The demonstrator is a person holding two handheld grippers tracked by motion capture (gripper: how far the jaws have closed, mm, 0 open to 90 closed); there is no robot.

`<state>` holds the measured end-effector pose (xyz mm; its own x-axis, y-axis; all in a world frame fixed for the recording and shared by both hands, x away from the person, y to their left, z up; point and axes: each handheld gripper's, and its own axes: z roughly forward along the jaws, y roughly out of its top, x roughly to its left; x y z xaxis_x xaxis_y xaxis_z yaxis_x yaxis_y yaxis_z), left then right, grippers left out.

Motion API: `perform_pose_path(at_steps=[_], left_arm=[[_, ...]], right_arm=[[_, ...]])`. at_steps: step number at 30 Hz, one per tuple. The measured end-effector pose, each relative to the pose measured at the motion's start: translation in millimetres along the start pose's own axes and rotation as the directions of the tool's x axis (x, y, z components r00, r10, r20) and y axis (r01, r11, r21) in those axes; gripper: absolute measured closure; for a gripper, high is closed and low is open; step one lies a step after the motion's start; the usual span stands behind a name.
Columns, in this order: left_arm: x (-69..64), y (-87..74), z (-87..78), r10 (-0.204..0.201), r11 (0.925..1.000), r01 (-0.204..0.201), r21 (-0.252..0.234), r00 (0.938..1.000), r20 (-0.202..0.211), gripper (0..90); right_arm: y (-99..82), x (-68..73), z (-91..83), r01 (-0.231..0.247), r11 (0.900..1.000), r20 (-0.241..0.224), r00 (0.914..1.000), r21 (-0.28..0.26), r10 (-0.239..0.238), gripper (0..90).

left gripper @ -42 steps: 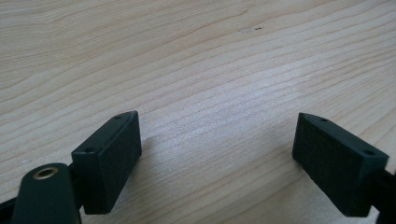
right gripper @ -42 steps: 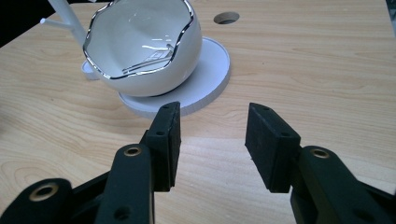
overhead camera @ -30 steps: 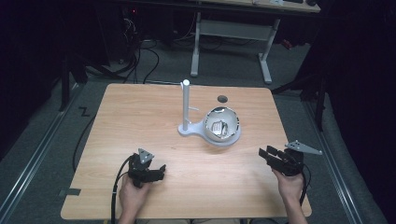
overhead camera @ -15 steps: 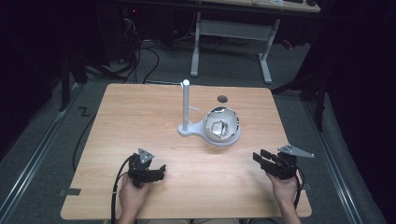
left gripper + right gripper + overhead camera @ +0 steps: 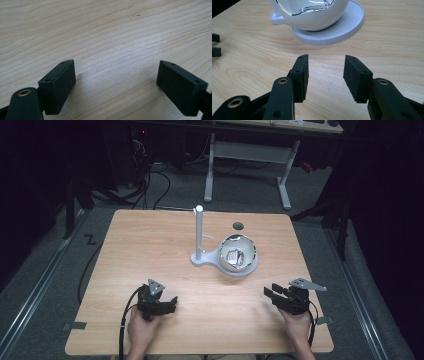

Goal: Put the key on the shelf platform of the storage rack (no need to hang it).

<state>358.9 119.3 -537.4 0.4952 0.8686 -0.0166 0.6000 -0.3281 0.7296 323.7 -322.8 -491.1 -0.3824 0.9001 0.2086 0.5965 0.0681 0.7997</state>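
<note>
The right gripper (image 5: pixel 325 77) has its jaws apart with nothing between them, only bare wood. It is low over the surface (image 5: pixel 387 50) and points at the bowl (image 5: pixel 312 15), which lies ahead of it with a gap of bare wood between. The bowl is white outside and shiny inside, and it sits on the round white disc of a stand (image 5: pixel 344 27).

The left gripper (image 5: pixel 117 85) has its jaws wide apart, empty, close above the wood grain.

In the high view the right gripper (image 5: pixel 272 294) is near the front right of the surface (image 5: pixel 150 245), held by a hand (image 5: pixel 297 327) that comes in from the bottom edge. The left gripper (image 5: pixel 172 303) is near the front left in the other hand (image 5: pixel 142 330), well apart from the right one. The bowl (image 5: pixel 238 254) stands right of centre, farther back than both grippers. The stand (image 5: pixel 202 260) has a white upright post (image 5: pixel 199 232) just left of the bowl. A small dark disc (image 5: pixel 238 225) lies behind the bowl, apart from it.
</note>
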Motion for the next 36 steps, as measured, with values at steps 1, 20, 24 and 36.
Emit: perform_pose_path(at_steps=[1, 20, 24, 36], left_arm=[[0.0, 0.0, 0.0, 0.000, 1.0000, 0.000, 0.000, 1.0000, 0.000, 16.0], [0.0, 0.0, 0.0, 0.000, 1.0000, 0.000, 0.000, 1.0000, 0.000, 16.0], [0.0, 0.0, 0.0, 0.000, 1.0000, 0.000, 0.000, 1.0000, 0.000, 16.0], [0.0, 0.0, 0.0, 0.000, 1.0000, 0.000, 0.000, 1.0000, 0.000, 16.0]], right_arm=[[-1.0, 0.3, 1.4, 0.000, 1.0000, -0.001, 1.0000, 0.002, 0.000, 56.0], [-13.7, 13.9, 19.8, 0.053, 0.9971, 0.009, 0.9985, 0.054, -0.054, 55.9], [-16.2, 17.5, 24.0, 0.066, 0.9954, 0.015, 0.9976, 0.069, -0.067, 55.8], [-21.5, 24.0, 34.1, 0.110, 0.9885, 0.033, 0.9930, 0.104, -0.114, 55.2]])
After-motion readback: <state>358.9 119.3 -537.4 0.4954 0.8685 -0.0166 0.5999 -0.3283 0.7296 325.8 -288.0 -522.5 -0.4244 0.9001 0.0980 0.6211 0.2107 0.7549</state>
